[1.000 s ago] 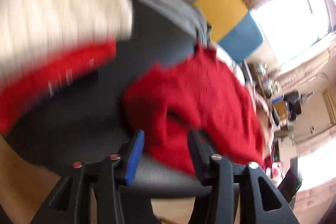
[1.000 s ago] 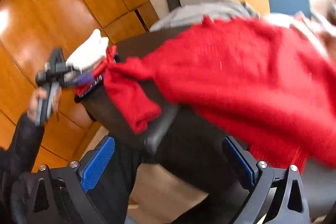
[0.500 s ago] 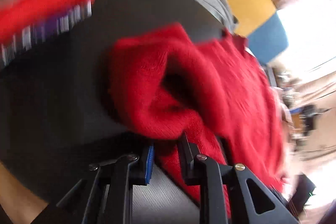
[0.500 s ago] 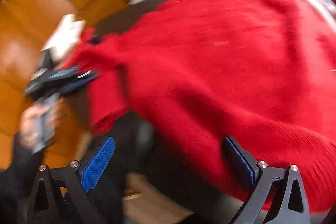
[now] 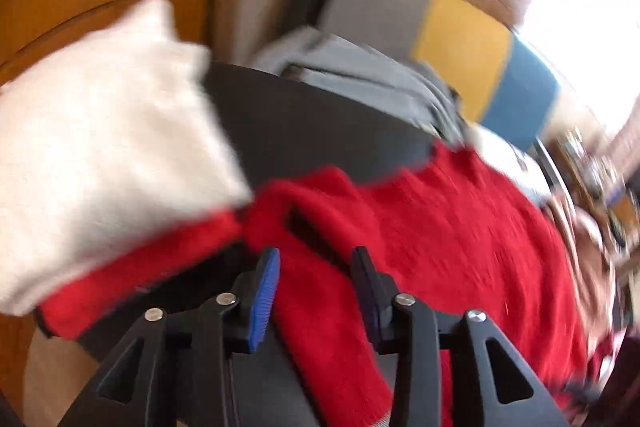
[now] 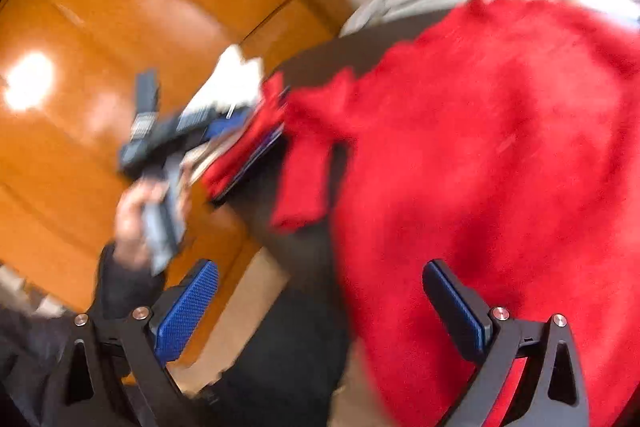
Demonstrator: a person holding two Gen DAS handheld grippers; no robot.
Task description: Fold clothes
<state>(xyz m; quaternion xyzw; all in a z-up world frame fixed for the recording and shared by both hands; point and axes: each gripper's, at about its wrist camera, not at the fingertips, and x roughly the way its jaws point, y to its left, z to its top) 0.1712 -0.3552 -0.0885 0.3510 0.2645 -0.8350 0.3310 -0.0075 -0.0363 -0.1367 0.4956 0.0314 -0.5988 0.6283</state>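
A red knitted sweater [image 5: 460, 247] lies spread on the dark table [image 5: 300, 131]; the right wrist view also shows the sweater [image 6: 500, 147], with one sleeve [image 6: 300, 183] hanging at the table's left edge. In the left wrist view that sleeve [image 5: 320, 307] runs between the fingers of my left gripper [image 5: 316, 267], whose jaws stand narrow with the cloth filling the gap. My right gripper [image 6: 320, 267] is wide open near the sweater's lower part, nothing between its pads. A person's hand [image 6: 136, 211] holds the left gripper [image 6: 224, 125]. Both views are blurred.
A folded white garment [image 5: 100, 127] sits on a folded red one [image 5: 140, 275] at the table's left corner. Grey clothes [image 5: 360, 79] lie at the far edge. Behind stand grey, yellow and blue cushions [image 5: 460, 39] and an orange wooden wall [image 6: 120, 27].
The left gripper narrowed onto the red sleeve, and its view has swung up, bringing the folded stack close on the left. The right gripper stayed wide open and shifted left along the sweater.
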